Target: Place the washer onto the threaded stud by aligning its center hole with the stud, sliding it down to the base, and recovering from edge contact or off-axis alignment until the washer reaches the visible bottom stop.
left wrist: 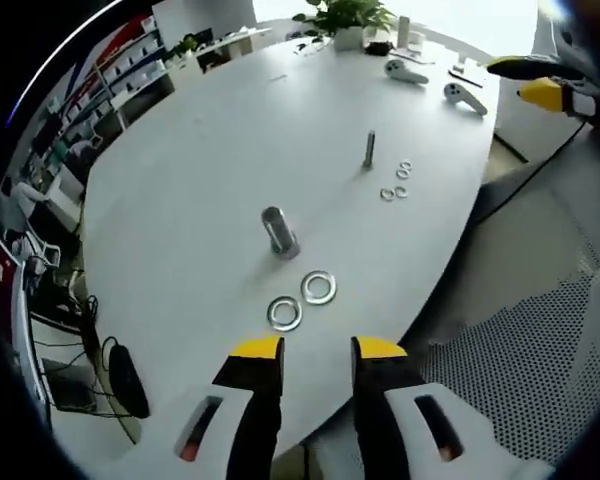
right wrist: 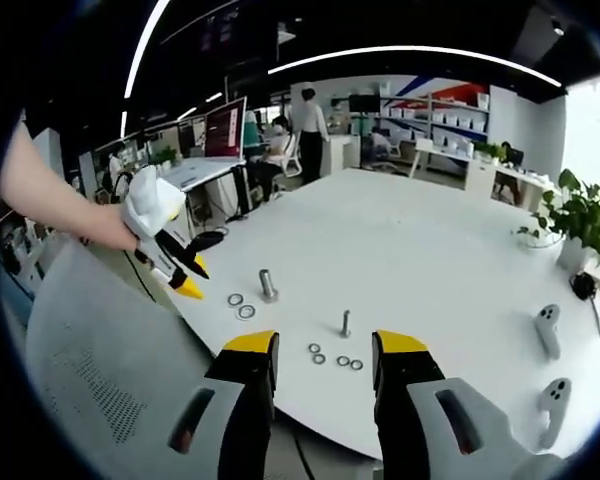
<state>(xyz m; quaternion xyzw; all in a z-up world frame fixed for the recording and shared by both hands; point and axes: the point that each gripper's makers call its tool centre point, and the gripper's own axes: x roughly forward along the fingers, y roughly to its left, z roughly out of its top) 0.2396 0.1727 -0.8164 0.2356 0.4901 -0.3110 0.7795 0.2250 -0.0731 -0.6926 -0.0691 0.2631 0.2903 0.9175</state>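
Left gripper [left wrist: 315, 352]: jaws parted with open air between the yellow tips, holding nothing, hovering above the table's near edge.
Large washers [left wrist: 318, 287]: two flat metal rings lying on the white table [left wrist: 210, 160], just beside each other, near the thick stud [left wrist: 278, 231].
Thin stud [left wrist: 369, 148]: upright farther along, four small washers [left wrist: 394, 190] loose near its base.
Handling: I judge a washer light, stiff, smooth and hard to lift flat; pinch it across the rim, hole unobstructed.
Right gripper [right wrist: 320, 350]: jaws wide apart, empty, above the small washers at the table edge.
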